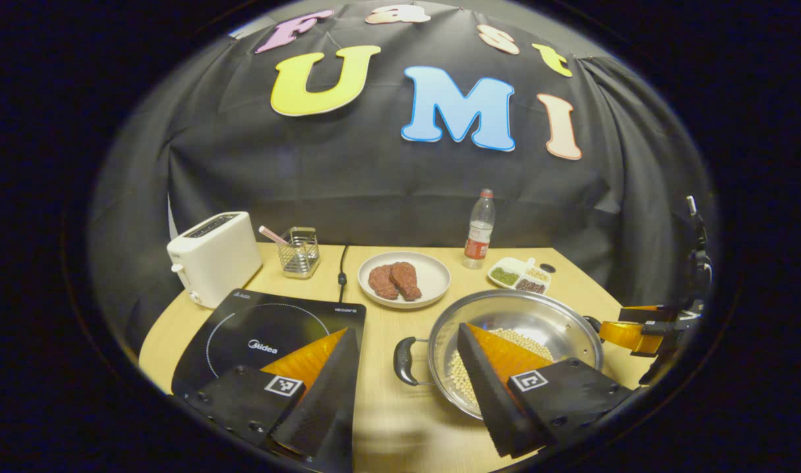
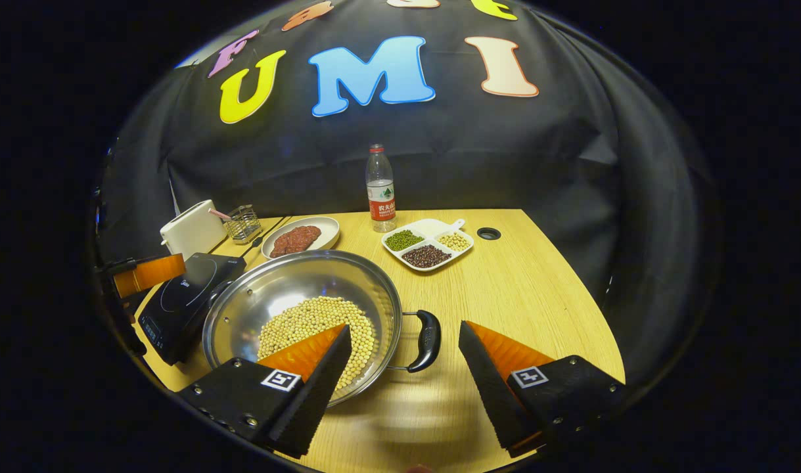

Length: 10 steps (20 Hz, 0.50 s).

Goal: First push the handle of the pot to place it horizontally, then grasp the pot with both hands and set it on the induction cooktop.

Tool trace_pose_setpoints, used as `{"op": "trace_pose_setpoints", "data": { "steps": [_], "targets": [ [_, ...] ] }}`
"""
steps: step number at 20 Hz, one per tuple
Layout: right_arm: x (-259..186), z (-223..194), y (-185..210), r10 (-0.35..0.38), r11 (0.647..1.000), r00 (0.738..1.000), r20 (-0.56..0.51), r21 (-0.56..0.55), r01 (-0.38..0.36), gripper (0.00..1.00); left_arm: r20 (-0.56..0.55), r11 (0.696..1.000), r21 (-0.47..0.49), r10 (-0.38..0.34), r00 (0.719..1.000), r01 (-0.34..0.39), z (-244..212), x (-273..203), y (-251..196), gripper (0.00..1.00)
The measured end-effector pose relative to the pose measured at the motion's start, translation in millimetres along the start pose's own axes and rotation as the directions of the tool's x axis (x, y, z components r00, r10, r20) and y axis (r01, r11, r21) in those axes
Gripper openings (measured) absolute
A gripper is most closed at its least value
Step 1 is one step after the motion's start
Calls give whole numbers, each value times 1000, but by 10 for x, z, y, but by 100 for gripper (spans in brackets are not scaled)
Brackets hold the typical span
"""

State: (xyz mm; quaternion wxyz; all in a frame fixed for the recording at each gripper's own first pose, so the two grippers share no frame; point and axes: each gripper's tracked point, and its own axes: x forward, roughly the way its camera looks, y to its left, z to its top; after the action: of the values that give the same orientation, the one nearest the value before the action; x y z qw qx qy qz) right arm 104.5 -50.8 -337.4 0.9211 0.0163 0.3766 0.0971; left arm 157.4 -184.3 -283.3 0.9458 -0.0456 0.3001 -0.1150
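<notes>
on the wooden table [image 2: 531,289], against the black cloth wall, the biggest thing is the steel pot [image 2: 269,299], a wide shallow pan with a heap of pale soybeans [image 2: 308,322] in its bottom. it sits on the bare wood just beside the black induction cooktop [image 1: 255,328], not on it. the pot has two black loop handles: one [image 1: 403,360] points toward the cooktop, the other [image 2: 428,340] points the opposite way, so they lie level across the table.

next in size, the left gripper [image 1: 407,387] hangs low in the left gripper view with its jaws spread wide and nothing held; one finger lies over the cooktop, the other over the pot's rim, and the near handle shows in the gap between them. the right gripper [image 2: 403,374] in the right gripper view is likewise wide open and empty, one finger over the beans, the other over bare table, the far handle between them. whether any finger touches the pot i cannot tell.

behind the cooktop stands a white toaster [image 1: 213,257], and beside it a small wire holder [image 1: 299,252]. farther back are a white plate [image 1: 433,266] with two pieces of meat [image 1: 393,280], a divided dish [image 2: 426,244] of green, dark and pale beans, and a plastic bottle [image 2: 380,190] with a red label, upright near the wall.
</notes>
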Motion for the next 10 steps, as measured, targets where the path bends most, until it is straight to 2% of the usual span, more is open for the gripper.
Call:
{"op": "trace_pose_setpoints", "data": {
  "steps": [4,5,6,8,9,10],
  "targets": [
    [143,-31,-41,-9,1000,1000,-25,27,10,100,-72,1000,-7,-9,997,8,-180,286,-22,99],
    [179,-51,-47,-10,999,999,-35,37,12,95,-94,1000,-6,-10,996,9,-244,360,-24,99],
    [209,-70,-58,-10,999,999,-47,47,12,100,-118,1000,-5,-9,993,8,-312,431,-24,99],
    [283,-113,-65,-12,998,997,-70,62,16,100,-156,1000,2,-4,988,4,-433,528,-10,96],
    [315,-133,-73,-13,998,997,-82,67,19,100,-178,1000,6,-1,984,2,-488,565,-6,100],
    [349,-165,-76,-12,997,995,-94,75,19,100,-194,1000,9,3,981,-1,-546,614,8,99]
  ]
}}
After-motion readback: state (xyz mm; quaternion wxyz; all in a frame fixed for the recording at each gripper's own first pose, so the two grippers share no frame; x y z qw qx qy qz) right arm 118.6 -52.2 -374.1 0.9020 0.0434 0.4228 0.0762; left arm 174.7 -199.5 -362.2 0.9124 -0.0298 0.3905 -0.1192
